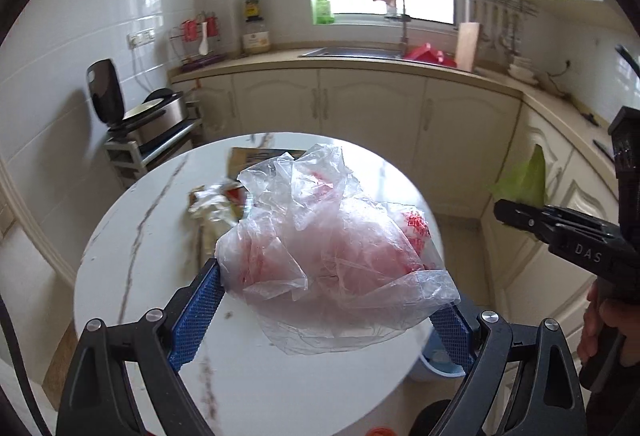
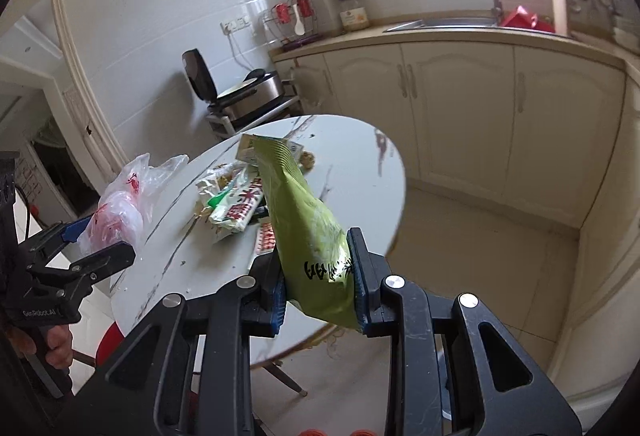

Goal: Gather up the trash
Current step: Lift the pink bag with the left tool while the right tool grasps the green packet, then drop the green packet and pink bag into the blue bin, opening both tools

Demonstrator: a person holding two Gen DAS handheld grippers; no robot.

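Note:
My left gripper (image 1: 332, 288) is shut on a crumpled clear plastic bag with red print (image 1: 332, 236) and holds it above the round white marble table (image 1: 132, 244). The bag also shows in the right wrist view (image 2: 124, 204), at the left edge of the table. My right gripper (image 2: 318, 272) is shut on a green snack packet (image 2: 308, 228), lifted over the table's near edge; the packet shows in the left wrist view (image 1: 528, 180) too. Several wrappers (image 2: 236, 204) and a cardboard piece (image 1: 256, 160) lie on the table.
Cream cabinets (image 1: 360, 104) and a counter with a sink (image 1: 352, 54) stand behind the table. A cart with a rice cooker (image 1: 152, 116) is at the left wall. A pale blue bin (image 1: 440, 356) sits on the floor under the table's right edge.

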